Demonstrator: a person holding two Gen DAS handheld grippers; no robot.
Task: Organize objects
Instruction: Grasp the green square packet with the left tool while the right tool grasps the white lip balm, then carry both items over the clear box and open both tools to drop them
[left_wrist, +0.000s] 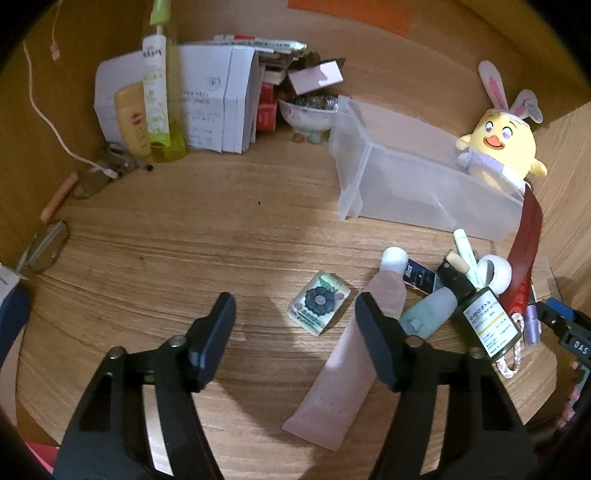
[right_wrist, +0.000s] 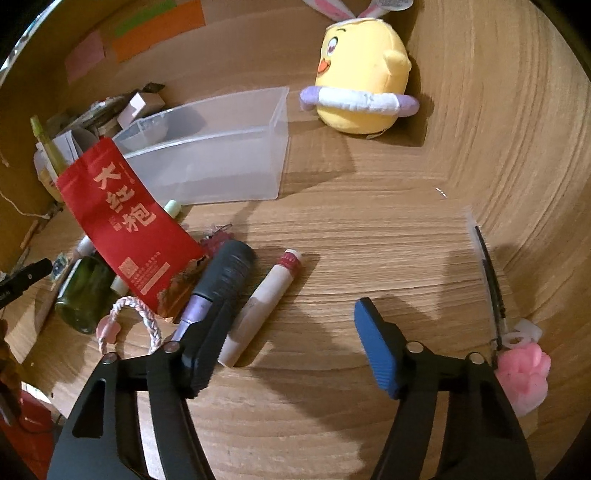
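My left gripper (left_wrist: 295, 310) is open and empty above the wooden table (left_wrist: 221, 229). A small clear block with a dark flower (left_wrist: 318, 307) lies between its fingertips, and a long pink tube (left_wrist: 345, 354) lies under its right finger. A clear plastic bin (left_wrist: 417, 173) stands beyond, also in the right wrist view (right_wrist: 218, 155). My right gripper (right_wrist: 291, 314) is open and empty; a white and red stick (right_wrist: 264, 308) lies by its left finger. A red packet (right_wrist: 129, 229), a dark green bottle (right_wrist: 83, 291) and a purple pen (right_wrist: 194, 314) lie left of it.
A yellow chick plush (left_wrist: 498, 147) (right_wrist: 364, 81) sits behind the bin. White boxes (left_wrist: 218, 99), tall tubes (left_wrist: 155, 92) and a bowl (left_wrist: 308, 110) crowd the back left corner. Glasses (left_wrist: 48, 243) lie at left. A pink charm (right_wrist: 522, 373) and a black pen (right_wrist: 489, 273) lie at right.
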